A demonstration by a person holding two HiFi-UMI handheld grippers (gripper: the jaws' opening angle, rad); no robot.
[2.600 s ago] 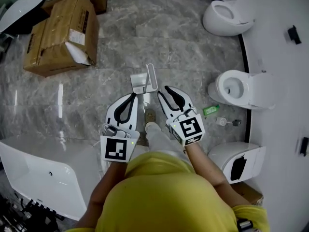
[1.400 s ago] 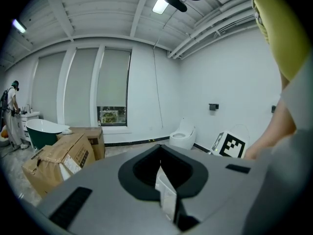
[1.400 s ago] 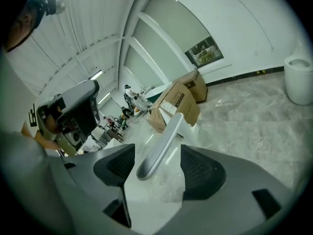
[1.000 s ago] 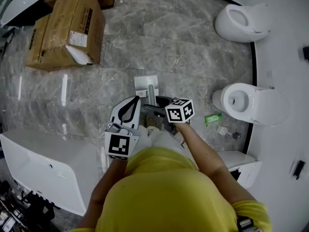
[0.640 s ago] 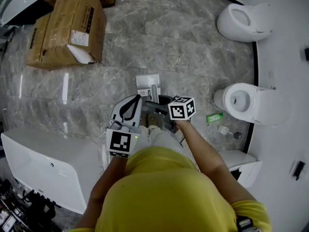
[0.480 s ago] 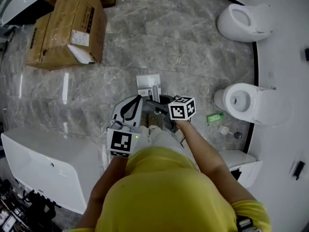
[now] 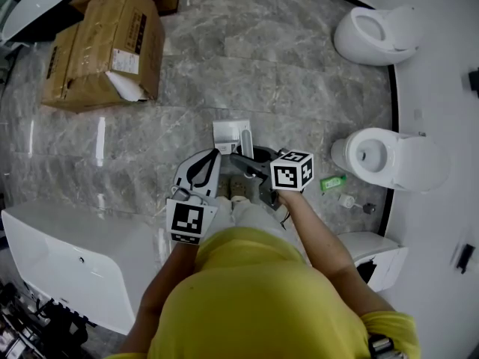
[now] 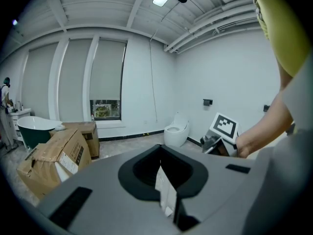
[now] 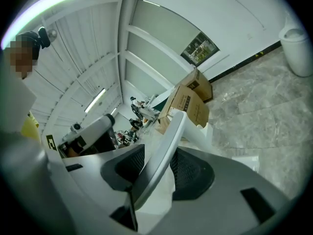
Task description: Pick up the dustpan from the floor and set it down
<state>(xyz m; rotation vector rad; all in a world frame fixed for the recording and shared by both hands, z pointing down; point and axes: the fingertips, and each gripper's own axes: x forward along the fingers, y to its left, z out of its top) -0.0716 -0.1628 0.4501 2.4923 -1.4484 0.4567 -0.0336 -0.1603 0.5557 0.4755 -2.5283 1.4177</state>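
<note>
The white dustpan (image 7: 229, 134) is by the person's feet, its long handle (image 7: 248, 141) rising toward me. My right gripper (image 7: 247, 156) is turned on its side and shut on that handle. In the right gripper view the handle (image 9: 168, 148) runs slanting between the two jaws of the right gripper (image 9: 157, 173). My left gripper (image 7: 212, 155) hovers just left of the dustpan, jaws together, holding nothing. In the left gripper view the left gripper (image 8: 166, 199) shows only a thin seam, and the right gripper's marker cube (image 8: 224, 126) stands off to the right.
Torn cardboard boxes (image 7: 101, 47) lie at the upper left. Two white toilets (image 7: 373, 25) (image 7: 389, 157) stand along the right wall, with a green packet (image 7: 331, 182) and small bits beside them. A white basin (image 7: 63, 256) fills the lower left. The person's shoes (image 7: 238, 188) are under the grippers.
The right gripper came down from beside the left one, turned sideways and closed on the dustpan handle. It has since risen a little with the dustpan. The left gripper has stayed put.
</note>
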